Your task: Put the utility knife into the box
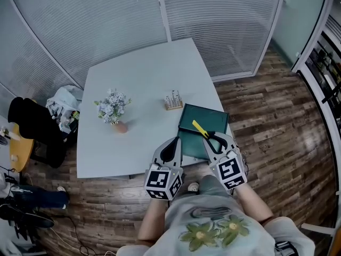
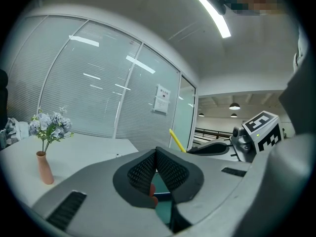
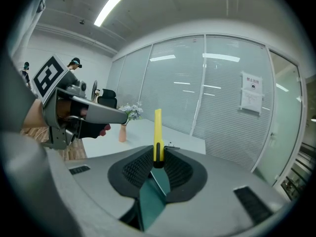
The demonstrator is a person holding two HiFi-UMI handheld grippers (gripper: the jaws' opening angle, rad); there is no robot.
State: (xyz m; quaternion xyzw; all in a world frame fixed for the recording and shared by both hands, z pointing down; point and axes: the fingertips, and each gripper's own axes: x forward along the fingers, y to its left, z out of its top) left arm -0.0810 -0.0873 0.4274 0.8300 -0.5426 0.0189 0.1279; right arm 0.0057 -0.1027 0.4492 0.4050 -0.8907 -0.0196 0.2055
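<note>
**Knife held over the box**

The right gripper (image 1: 212, 137) has its fingers (image 3: 136, 169) clamped on the yellow utility knife (image 1: 200, 128), which points to 11 o'clock above the green box (image 1: 194, 145) at the desk's (image 1: 144, 79) 5 o'clock corner, probably ready for lowering. The left gripper (image 1: 174, 143), fingers pressed together on nothing, sits at the box's 9 o'clock edge, likely to steady it.

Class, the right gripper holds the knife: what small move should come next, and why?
Probably lower the right gripper toward the green box: its jaws are shut on the yellow utility knife, which seems to hang above the box, not yet in it.
</note>
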